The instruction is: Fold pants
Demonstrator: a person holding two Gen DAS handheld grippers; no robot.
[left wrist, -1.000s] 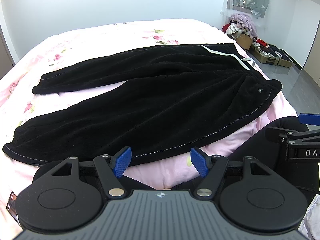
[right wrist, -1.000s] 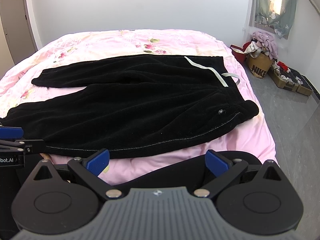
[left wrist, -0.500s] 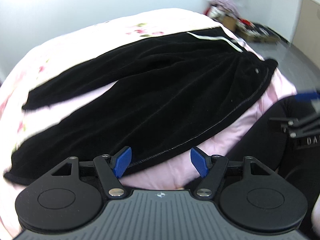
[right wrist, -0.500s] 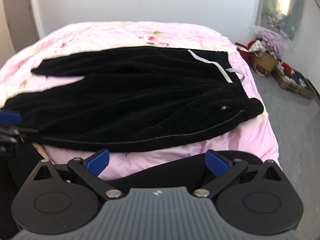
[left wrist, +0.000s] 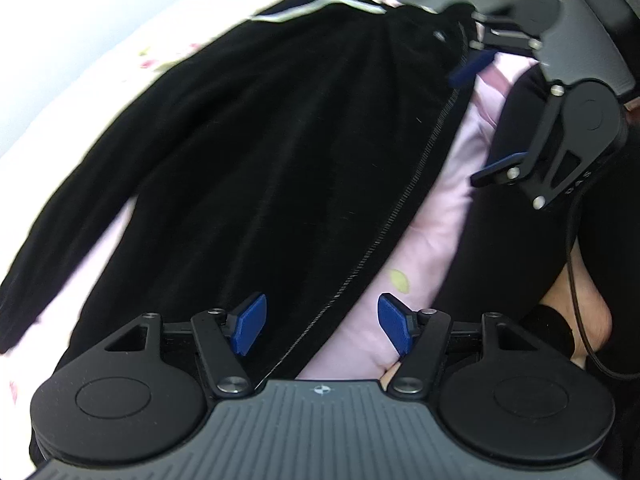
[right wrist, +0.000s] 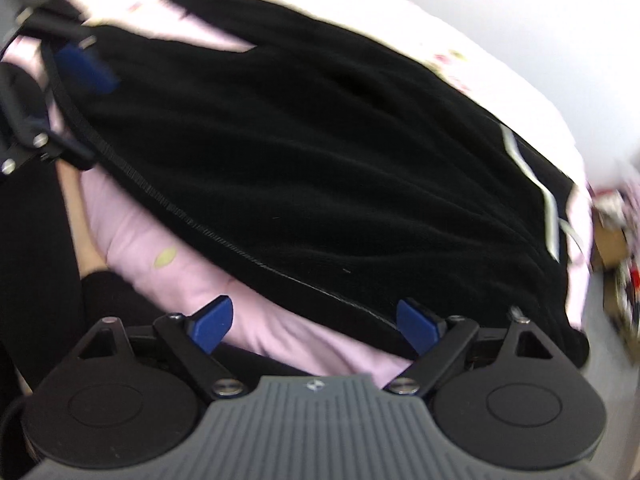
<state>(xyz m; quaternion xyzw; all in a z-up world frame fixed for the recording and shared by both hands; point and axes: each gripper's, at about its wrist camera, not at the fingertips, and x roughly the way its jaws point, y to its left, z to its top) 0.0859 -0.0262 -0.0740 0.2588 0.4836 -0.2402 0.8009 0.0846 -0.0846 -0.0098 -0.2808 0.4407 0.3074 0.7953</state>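
Black pants point(left wrist: 280, 140) lie spread flat on a pink bed sheet point(left wrist: 440, 208), with a white drawstring point(left wrist: 316, 6) at the waist end. My left gripper point(left wrist: 322, 326) hangs low over the near leg's stitched side seam. Its jaws are closing, the seam edge lies between them, and the blue pads are not pressing on the cloth. My right gripper point(right wrist: 316, 326) hovers over the same seam of the pants point(right wrist: 320, 160) nearer the waist. Its jaws are also closing, apart from the cloth. Each gripper shows in the other's view: right gripper point(left wrist: 486, 116), left gripper point(right wrist: 74, 108).
The person's black-clad legs point(left wrist: 520, 260) press against the near edge of the bed point(right wrist: 180, 240). Blurred clutter point(right wrist: 616, 240) sits on the floor past the waist end. A white wall stands behind the bed.
Both grippers have dropped toward the near seam of the pants and rolled, so both views now tilt. The right jaws have narrowed a little.
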